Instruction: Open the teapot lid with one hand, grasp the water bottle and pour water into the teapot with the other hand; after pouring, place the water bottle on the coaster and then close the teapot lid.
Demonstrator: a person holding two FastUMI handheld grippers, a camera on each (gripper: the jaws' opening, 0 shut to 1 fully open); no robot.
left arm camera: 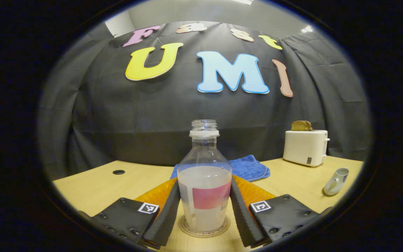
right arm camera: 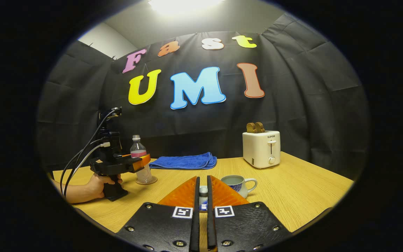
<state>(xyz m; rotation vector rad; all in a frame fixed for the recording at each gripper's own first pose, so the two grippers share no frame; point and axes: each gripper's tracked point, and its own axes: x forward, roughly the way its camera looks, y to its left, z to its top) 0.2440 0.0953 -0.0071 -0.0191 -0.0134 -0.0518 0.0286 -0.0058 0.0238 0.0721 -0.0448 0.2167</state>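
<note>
A pale wood desk [left arm camera: 292, 182] fills the lower part of both views, backed by a black cloth wall with a light ceiling above. A small round hole [left arm camera: 118, 172] sits in the desk top, ahead and to the left of the left gripper.

In the left gripper view, the left gripper [left arm camera: 204, 210] has its two fingers spread to either side of the water bottle [left arm camera: 204, 182], close against its lower sides; whether they actually press it I cannot tell. The bottle stands upright, long axis vertical, open neck pointing up with no cap, about half full of cloudy water. Its base rests on the round coaster [left arm camera: 204, 229], directly between the fingers. Just behind the bottle lies a folded blue towel [left arm camera: 248, 168]. Farther ahead to the right stands a white toaster [left arm camera: 305, 147] with bread [left arm camera: 301, 125] in its slots, and nearer on the right a small pale teapot [left arm camera: 336, 181].

In the right gripper view, the right gripper [right arm camera: 203, 190] has its fingers drawn nearly together, clamped on the small teapot lid [right arm camera: 203, 191] by its knob. Just ahead and slightly right, the teapot stands uncovered, handle to the right. Far off to the left, a hand [right arm camera: 96, 185] holds the left gripper at the bottle.
</note>
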